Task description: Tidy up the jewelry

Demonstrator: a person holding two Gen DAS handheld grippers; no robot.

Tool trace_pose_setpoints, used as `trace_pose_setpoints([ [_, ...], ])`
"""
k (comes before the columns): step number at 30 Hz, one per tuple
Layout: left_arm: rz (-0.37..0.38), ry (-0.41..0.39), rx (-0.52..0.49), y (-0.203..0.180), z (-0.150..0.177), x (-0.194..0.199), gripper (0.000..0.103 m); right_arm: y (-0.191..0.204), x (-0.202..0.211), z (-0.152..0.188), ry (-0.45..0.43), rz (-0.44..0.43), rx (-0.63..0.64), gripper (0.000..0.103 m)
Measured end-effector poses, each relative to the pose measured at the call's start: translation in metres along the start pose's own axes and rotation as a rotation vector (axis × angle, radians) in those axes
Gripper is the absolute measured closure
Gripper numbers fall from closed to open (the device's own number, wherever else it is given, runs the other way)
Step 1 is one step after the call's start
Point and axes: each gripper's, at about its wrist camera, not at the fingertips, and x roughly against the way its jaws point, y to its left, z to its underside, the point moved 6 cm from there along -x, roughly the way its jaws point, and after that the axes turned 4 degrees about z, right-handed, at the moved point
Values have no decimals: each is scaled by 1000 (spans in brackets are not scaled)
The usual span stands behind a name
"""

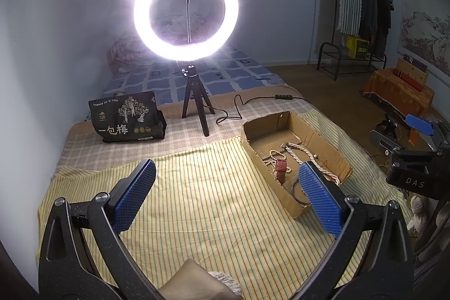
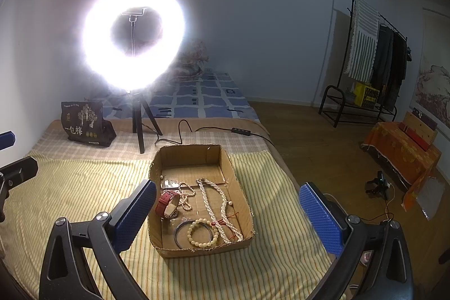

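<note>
A shallow cardboard box (image 2: 241, 198) lies on the yellow striped cloth (image 2: 84, 187). Inside it I see a red-strapped watch (image 2: 166, 203), a long pearl necklace (image 2: 216, 204), a cream bead bracelet (image 2: 202, 233), a dark bangle (image 2: 180, 232) and a smaller pearl string (image 2: 186, 194). My right gripper (image 2: 227, 211) hovers open over the box, nothing between its blue pads. My left gripper (image 1: 227, 190) stands open above the cloth, left of the box (image 1: 253, 128), holding nothing. The watch (image 1: 281, 169) and pearls (image 1: 298, 152) show there too.
A lit ring light (image 1: 186, 11) on a small tripod stands behind the box, its cable (image 1: 239, 106) trailing right. A black printed bag (image 1: 126, 117) sits at the back left. The bed edge drops to a wooden floor on the right, with a clothes rack (image 2: 374, 61) beyond.
</note>
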Motion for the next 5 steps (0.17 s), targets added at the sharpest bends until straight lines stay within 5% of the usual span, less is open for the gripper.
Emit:
trace_pose_setpoints([
  [5, -19, -17, 26, 4, -1, 2, 0, 0, -1, 0, 0, -2, 1, 0],
])
